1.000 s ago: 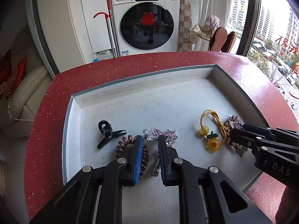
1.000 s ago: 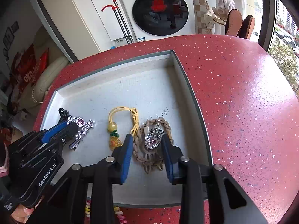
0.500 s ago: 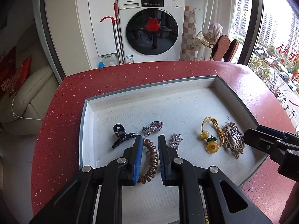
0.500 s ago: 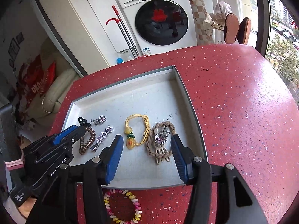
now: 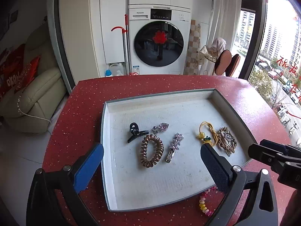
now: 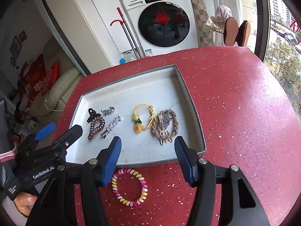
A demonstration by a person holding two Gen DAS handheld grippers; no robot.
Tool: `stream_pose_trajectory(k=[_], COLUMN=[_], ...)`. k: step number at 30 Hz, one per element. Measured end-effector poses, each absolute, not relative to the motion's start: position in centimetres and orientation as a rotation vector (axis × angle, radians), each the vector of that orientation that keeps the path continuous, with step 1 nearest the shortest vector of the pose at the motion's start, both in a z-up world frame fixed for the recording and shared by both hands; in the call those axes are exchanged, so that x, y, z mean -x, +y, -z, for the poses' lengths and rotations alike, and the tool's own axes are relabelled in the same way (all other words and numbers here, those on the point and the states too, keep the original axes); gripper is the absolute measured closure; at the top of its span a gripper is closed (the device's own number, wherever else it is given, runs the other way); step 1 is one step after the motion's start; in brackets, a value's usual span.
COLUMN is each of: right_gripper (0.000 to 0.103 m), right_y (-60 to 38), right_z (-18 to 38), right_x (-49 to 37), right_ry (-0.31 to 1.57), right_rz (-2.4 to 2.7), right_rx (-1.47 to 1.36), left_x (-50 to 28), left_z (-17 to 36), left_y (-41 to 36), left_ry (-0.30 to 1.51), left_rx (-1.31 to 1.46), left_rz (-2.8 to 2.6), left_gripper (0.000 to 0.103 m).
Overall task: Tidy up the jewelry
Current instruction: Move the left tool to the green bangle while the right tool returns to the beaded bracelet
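Right tongs (image 6: 147, 158) over fully visible pink-yellow coil bracelet (image 6: 129, 187)

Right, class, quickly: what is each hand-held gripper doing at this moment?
Left hand-held gripper: open, holding nothing, above the tray.
Right hand-held gripper: open, holding nothing, above the tray's near edge.

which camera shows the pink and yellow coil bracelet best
The right wrist view: the whole pink and yellow coil bracelet lies on the red counter just outside the tray. The left wrist view shows only part of it, behind the finger.
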State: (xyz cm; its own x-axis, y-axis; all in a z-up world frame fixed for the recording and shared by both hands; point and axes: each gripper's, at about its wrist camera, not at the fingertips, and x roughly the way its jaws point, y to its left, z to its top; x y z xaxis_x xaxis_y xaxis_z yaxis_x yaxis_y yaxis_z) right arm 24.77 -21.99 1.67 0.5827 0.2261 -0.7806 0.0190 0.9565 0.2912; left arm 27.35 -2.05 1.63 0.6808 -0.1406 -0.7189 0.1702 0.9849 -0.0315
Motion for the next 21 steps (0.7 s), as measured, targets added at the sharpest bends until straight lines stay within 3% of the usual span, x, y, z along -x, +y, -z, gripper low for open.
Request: stream_pose_trajectory(k=[4,6,11,21], right_gripper=[0.039,0.028,0.015,0.014], right_y=[-21.7,-21.6,-21.7,-21.3], right_z=[-1.7,-1.7,-2.3,-2.5], right_x=[-23.6,-22.8,-20.5,-16.4], right_ry=[0.952,0.953,0.923,0.899], right_rz=[-0.125,-0.13,-0.135,-0.168], right_rx=[-0.282,-0.278,-0.278,-0.278], left_x=[-25.9,-25.0,-22.0,-16.3], left_z=[-2.3,-2.6,-3.1,-2.9], left_y=[-1.8,-1.5,-0.7,-0.3], left_ry=[0.797,0.786,0.766,0.772], left_rx=[-0.064,-0.076,-0.088,-0.093], left_rz=[0.176,0.175,0.177,0.222], left_gripper=[0.0,0.0,0.0,0.0])
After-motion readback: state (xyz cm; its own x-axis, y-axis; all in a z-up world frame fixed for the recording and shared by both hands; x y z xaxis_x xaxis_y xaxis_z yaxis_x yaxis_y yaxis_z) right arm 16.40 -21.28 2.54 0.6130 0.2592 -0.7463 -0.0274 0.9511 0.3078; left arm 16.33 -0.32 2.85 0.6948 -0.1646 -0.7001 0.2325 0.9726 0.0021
